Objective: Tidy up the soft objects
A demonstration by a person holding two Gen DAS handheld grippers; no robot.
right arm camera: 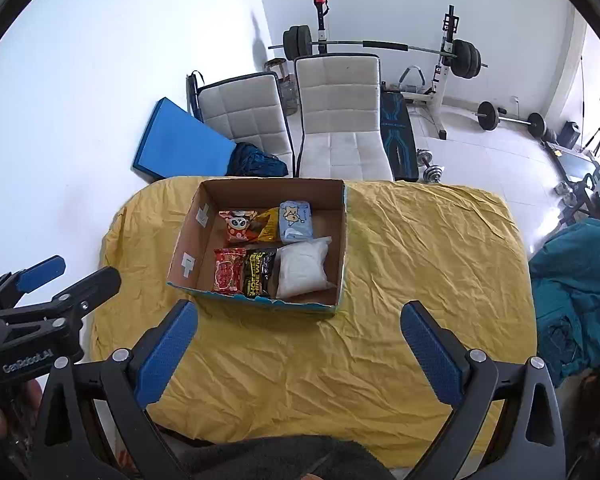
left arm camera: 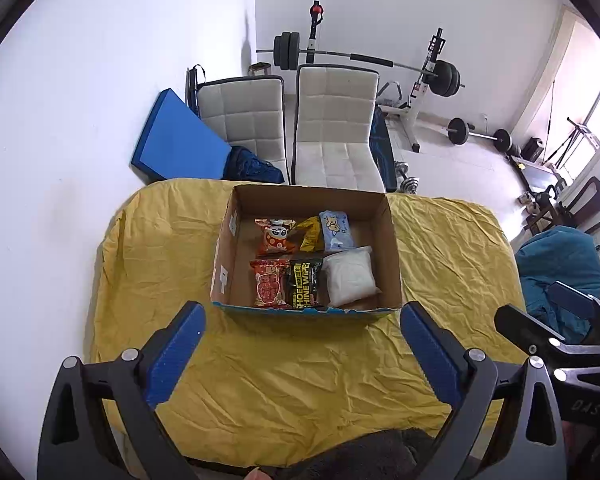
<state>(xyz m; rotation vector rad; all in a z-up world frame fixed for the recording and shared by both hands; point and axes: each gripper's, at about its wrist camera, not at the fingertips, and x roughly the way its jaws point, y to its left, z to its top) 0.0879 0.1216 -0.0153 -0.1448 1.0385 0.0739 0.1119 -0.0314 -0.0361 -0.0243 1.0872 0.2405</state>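
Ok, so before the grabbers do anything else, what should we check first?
1. Left gripper jaws open and holding nothing: ok.
2. Right gripper jaws open and holding nothing: ok.
3. Soft packs inside the cardboard box, six in two rows: ok.
4. Loose packs left on the yellow cloth: none seen, ok.
5. White pack lying flat: slightly tilted against the wall, cannot tell.
6. Box fully on the table: ok.

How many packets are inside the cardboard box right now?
6, in two rows. Far: panda packet, yellow packet, blue tissue pack. Near: red packet, shoe wipes, white bag. More may hide underneath.
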